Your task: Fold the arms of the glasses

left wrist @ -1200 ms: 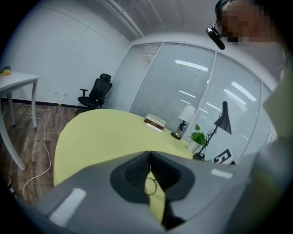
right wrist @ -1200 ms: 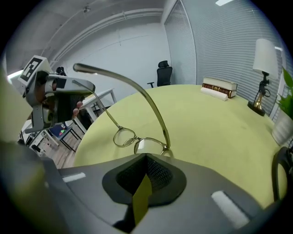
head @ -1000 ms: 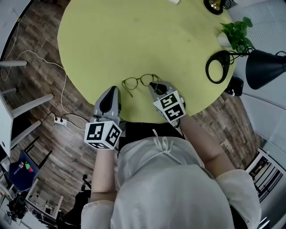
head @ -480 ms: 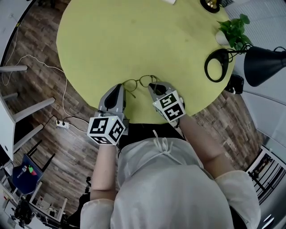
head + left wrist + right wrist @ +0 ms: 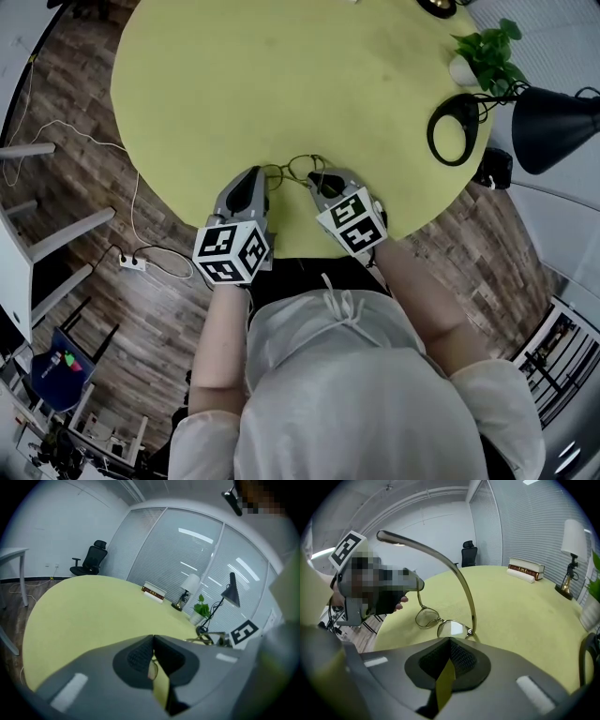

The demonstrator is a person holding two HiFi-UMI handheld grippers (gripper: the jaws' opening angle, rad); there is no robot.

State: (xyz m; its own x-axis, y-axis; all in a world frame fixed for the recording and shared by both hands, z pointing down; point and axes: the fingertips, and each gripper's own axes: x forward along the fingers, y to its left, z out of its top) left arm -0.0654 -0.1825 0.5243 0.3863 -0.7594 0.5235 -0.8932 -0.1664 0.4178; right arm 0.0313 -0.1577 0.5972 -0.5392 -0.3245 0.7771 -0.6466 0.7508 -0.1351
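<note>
— Any words or numbers to read?
— None. Only black-and-white square marker patterns, on the cube [image 5: 232, 253] of the left gripper [image 5: 251, 180] and on the cube [image 5: 352, 221] of the right gripper [image 5: 319, 178]. No letters or digits in them.
— And on the books [image 5: 526, 567] far beyond the right gripper's jaws?
— Spines too small to make out.

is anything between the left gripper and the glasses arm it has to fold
Nothing visible. The left gripper is at the end of that arm of the glasses; the right gripper sits at the other lens, aside.
</note>
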